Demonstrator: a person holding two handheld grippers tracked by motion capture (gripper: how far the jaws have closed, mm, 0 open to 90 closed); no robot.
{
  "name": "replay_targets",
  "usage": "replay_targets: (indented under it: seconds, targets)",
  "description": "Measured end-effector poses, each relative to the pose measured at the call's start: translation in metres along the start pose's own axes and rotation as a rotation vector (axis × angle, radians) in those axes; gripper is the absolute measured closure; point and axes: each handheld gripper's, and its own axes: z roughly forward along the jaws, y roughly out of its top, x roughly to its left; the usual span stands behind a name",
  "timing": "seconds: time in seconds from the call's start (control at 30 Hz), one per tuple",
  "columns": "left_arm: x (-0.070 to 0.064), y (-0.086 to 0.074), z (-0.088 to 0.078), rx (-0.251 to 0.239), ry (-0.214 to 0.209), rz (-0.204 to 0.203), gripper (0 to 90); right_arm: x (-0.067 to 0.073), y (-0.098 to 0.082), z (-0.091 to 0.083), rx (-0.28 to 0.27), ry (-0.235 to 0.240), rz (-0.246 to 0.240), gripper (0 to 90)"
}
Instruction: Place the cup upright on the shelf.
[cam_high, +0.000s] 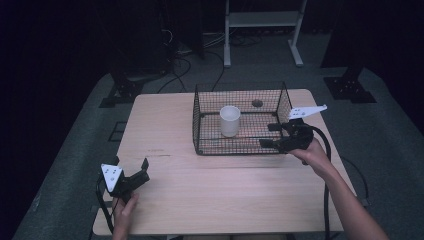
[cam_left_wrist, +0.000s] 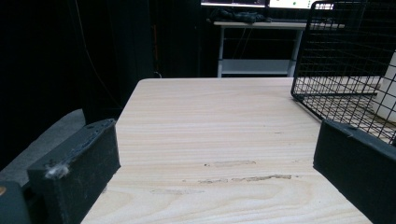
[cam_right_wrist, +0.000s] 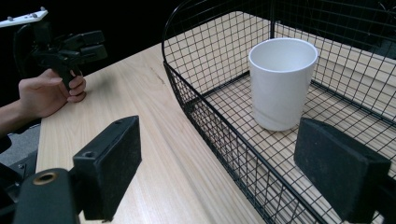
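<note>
Gaping wide, the right gripper (cam_high: 272, 135) is hovering at the basket's (cam_high: 199, 131) right near corner with nothing between its jaws; in the right gripper view one jaw is sitting outside the wire wall and the other over the mesh floor, so the jaws are straddling the rim without visibly touching it. The left gripper (cam_high: 142, 169) is resting low near the table's front left edge, its jaws also spread wide and holding nothing, well apart from the basket.

Inside the black wire basket, a white cup (cam_right_wrist: 281, 82) is standing upright, mouth up, plain and handle-free, slightly tapering toward its base. It is sitting near the basket's middle, apart from every wall, and neither gripper is touching it.

Underneath, the table (cam_high: 165, 125) is showing pale wood grain with a few faint scuffs. Beyond it the room is lying dark, with grey carpet, trailing cables and a white metal frame (cam_high: 262, 20) at the back.
</note>
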Motion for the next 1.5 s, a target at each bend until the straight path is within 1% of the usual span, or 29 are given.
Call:
replay_targets:
  seconds: [0.4,0.63,0.8,0.97,1.07,1.13,1.4,1.47,1.5]
  targets:
    - [0.000,0.000,0.000,0.001,0.001,-0.001,0.0,0.006,-0.014,-0.006,0.010,-0.003,-0.005,14.3]
    - [0.000,0.000,0.000,0.001,0.001,0.001,0.0,0.006,-0.023,-0.011,0.013,-0.005,0.005,14.2]
    - [0.000,0.000,0.000,0.002,0.001,0.003,0.0,0.007,-0.025,-0.013,0.012,-0.007,0.003,14.2]
    - [0.000,0.000,0.000,0.002,0.000,0.003,0.0,0.009,-0.028,-0.014,0.015,-0.005,0.000,14.2]
    - [0.000,0.000,0.000,0.002,0.000,0.002,0.0,0.010,-0.032,-0.014,0.013,-0.012,-0.006,14.4]
    - [0.000,0.000,0.000,0.001,0.000,0.003,0.0,0.009,-0.037,-0.013,0.024,-0.010,0.005,14.4]
    - [0.000,0.000,0.000,0.001,0.001,0.003,0.0,0.012,-0.042,-0.016,0.028,-0.005,0.004,14.4]
    - [0.000,0.000,0.000,0.001,0.001,0.003,0.0,0.013,-0.043,-0.017,0.029,-0.009,0.000,14.4]
    - [0.000,0.000,0.000,0.001,0.001,0.004,0.0,0.014,-0.047,-0.019,0.023,-0.017,0.002,14.4]
